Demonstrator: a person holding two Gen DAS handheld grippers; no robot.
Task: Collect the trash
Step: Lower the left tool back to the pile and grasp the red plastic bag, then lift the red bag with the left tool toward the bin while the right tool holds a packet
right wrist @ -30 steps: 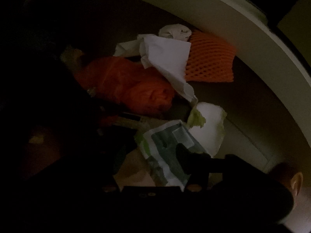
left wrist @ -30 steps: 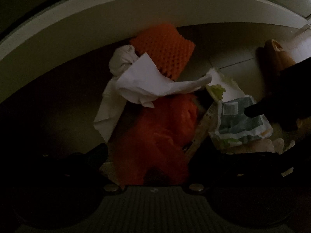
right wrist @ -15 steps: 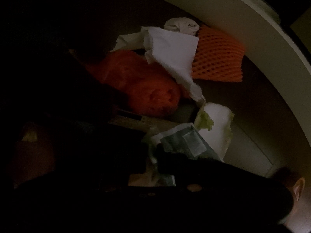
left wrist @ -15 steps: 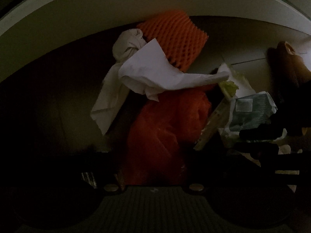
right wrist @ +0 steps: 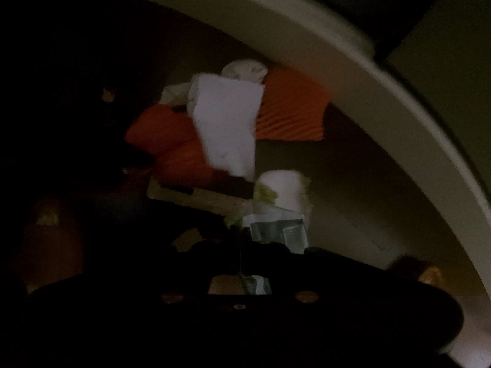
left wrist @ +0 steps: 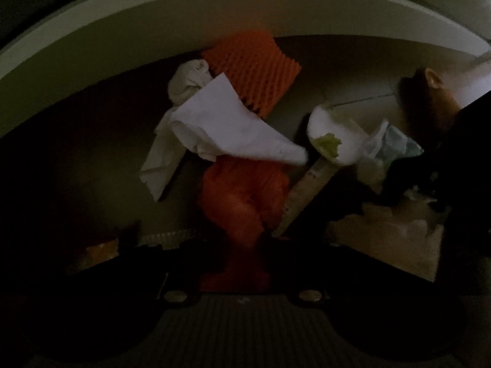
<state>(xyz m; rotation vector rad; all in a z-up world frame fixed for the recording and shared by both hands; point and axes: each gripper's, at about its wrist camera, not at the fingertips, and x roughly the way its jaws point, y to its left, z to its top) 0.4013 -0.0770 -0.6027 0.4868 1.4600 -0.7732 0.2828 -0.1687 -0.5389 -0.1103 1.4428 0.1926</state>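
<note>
Ahead, the right gripper (right wrist: pixel 242 263) clamps a crumpled grey-green printed wrapper (right wrist: pixel 279 233); the left gripper (left wrist: pixel 236 263) pinches an orange plastic bag (left wrist: pixel 242 196) (pale curved rim (left wrist: pixel 214 9) close beyond).

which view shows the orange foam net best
The left wrist view: the orange foam net is sharp there, its mesh ribs distinct, only its lower left edge hidden by white paper. The right wrist view shows it motion-blurred and partly behind that paper.

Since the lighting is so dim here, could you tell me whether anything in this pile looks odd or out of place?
One thing stands out: a piece of cabbage, white with green edges, lies among the dry rubbish, beside the white paper and orange foam net. It is food among papers and wrappers. The right tongs look shut on a printed wrapper.
</note>
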